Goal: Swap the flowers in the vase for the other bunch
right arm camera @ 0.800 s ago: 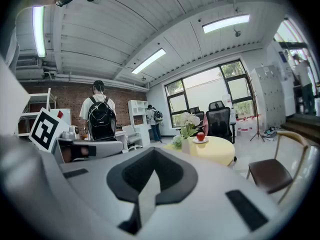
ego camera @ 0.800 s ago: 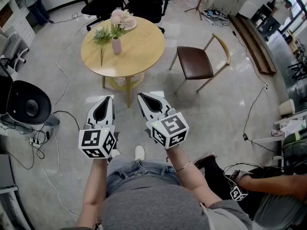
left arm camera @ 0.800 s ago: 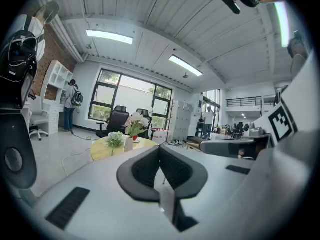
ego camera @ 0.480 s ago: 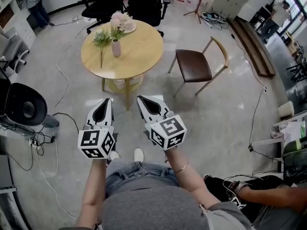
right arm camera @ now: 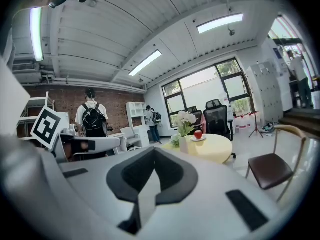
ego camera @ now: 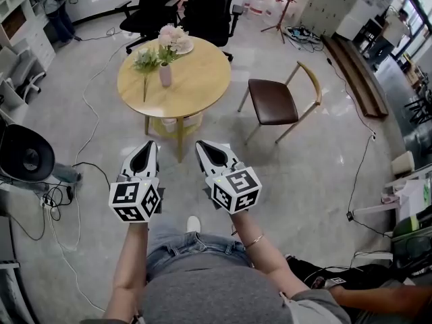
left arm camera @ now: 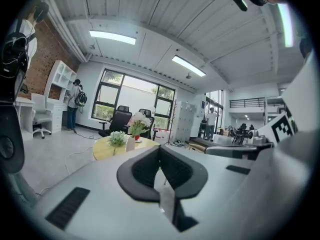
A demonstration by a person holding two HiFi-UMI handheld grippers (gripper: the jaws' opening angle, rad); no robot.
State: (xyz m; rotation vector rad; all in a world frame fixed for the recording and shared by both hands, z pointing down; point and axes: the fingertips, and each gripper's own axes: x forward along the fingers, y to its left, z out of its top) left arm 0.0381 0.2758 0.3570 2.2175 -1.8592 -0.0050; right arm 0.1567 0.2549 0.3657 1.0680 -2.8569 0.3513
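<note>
A round wooden table stands ahead of me. On it a small pink vase holds pink and white flowers. A second bunch, white and green, lies beside the vase on the left. My left gripper and right gripper are held side by side over the floor, well short of the table, both shut and empty. The left gripper view shows the vase and the loose bunch far beyond its shut jaws. The right gripper view has the vase in the distance too.
A plate with a red apple sits behind the vase. A brown chair stands right of the table, black office chairs behind it. Cables cross the floor, a black fan is at the left, a seated person at bottom right.
I have stepped slightly nearer the table, which sits a little lower in the head view. Both grippers stay shut and side by side in front of me.
</note>
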